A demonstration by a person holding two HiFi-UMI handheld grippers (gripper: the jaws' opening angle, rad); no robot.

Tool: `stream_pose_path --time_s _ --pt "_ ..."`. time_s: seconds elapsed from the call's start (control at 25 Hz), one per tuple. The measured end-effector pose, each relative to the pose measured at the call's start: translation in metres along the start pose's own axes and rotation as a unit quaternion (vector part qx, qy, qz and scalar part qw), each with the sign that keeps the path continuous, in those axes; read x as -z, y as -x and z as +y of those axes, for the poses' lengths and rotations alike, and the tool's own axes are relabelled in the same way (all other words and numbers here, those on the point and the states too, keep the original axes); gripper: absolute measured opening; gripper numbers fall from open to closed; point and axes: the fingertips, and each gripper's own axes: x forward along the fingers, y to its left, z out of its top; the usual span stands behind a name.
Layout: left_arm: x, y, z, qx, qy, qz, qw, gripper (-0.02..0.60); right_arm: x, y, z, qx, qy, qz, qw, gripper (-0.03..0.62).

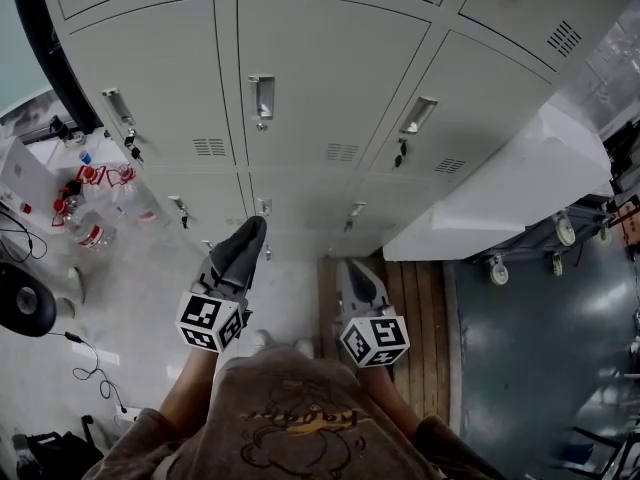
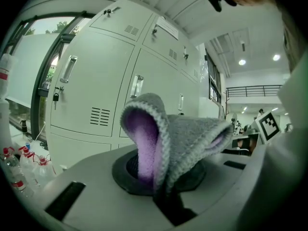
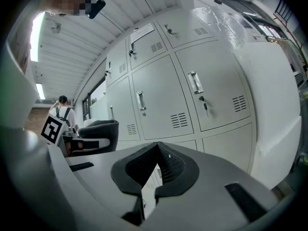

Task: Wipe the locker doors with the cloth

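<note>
Between the pressed-together jaws of the left gripper [image 2: 163, 184] sits the cloth [image 2: 169, 137], pinched low down by a bunched fold. Its free part stands up and flops over itself, grey knit outside and purple fleece inside. It looks light, soft and limp. It should mould itself to a flat panel, but it could ruck up or drag out of the grip if pushed hard sideways. The present hold, deep in the fold with a broad pad left loose ahead of the jaws, seems the right one. A grip at a thin edge would likely slip.

Ahead of the cloth and apart from it stand the pale grey locker doors [image 1: 330, 78], so wiping has not begun. Each door has a recessed handle [image 1: 262, 96] and a vent. Some locks carry hanging keys [image 1: 130, 144], on which the knit may snag.

Alongside, the right gripper [image 3: 155, 165] is empty, its jaw tips meeting with nothing between them. It is held low in front of the person's body.

Farther out, bottles [image 1: 90, 208] stand on the floor at the left, and a white block [image 1: 500, 198] leans against the lockers at the right.
</note>
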Motion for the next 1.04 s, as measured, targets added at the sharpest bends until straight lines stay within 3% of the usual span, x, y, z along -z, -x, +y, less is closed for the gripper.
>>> stream_pose_path --time_s 1.04 --pt "-0.001 0.009 -0.014 0.011 -0.002 0.005 0.9999 0.039 -0.003 0.002 0.01 -0.017 0.006 0.001 1.0 -0.002"
